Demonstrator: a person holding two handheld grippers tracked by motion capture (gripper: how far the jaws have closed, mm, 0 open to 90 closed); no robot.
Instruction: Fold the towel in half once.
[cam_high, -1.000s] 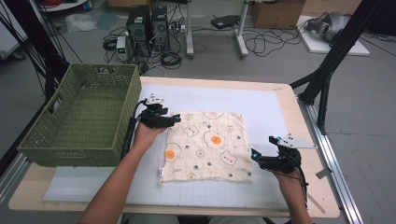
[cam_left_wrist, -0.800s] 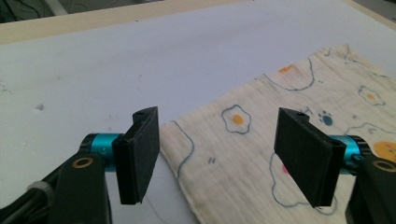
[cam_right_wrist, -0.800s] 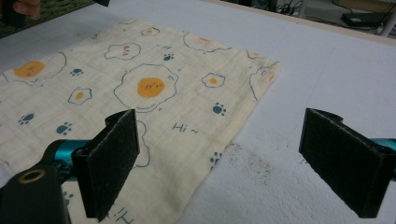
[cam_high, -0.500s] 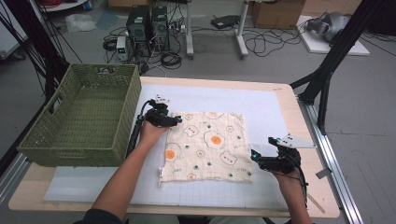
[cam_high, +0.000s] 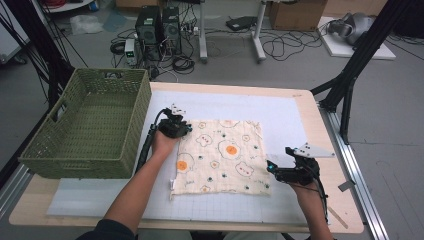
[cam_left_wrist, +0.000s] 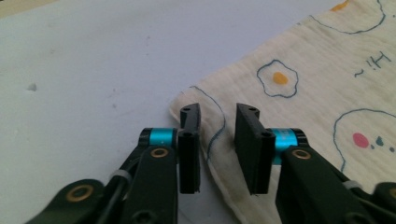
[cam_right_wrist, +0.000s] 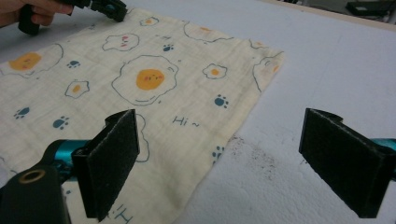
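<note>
A cream cloth (cam_high: 222, 157) printed with fried eggs and bears lies flat on the white mat (cam_high: 280, 110). My left gripper (cam_high: 186, 128) is at the cloth's far left corner. In the left gripper view the cloth (cam_left_wrist: 303, 93) has its corner edge under the left gripper (cam_left_wrist: 218, 116), whose jaws stand a small gap apart, open. My right gripper (cam_high: 270, 167) rests low at the cloth's near right corner. In the right gripper view the right gripper (cam_right_wrist: 222, 128) is wide open, one pad over the cloth (cam_right_wrist: 140, 79), the other over bare mat.
A green woven basket (cam_high: 90, 165) stands at the table's left, close beside my left forearm. White mat shows to the right of and behind the cloth. The table's right edge (cam_high: 335, 165) lies just past my right gripper. Cables and computers sit on the floor behind.
My left hand has edged slightly forward at the cloth's far left corner. The right gripper and the cloth have stayed put.
</note>
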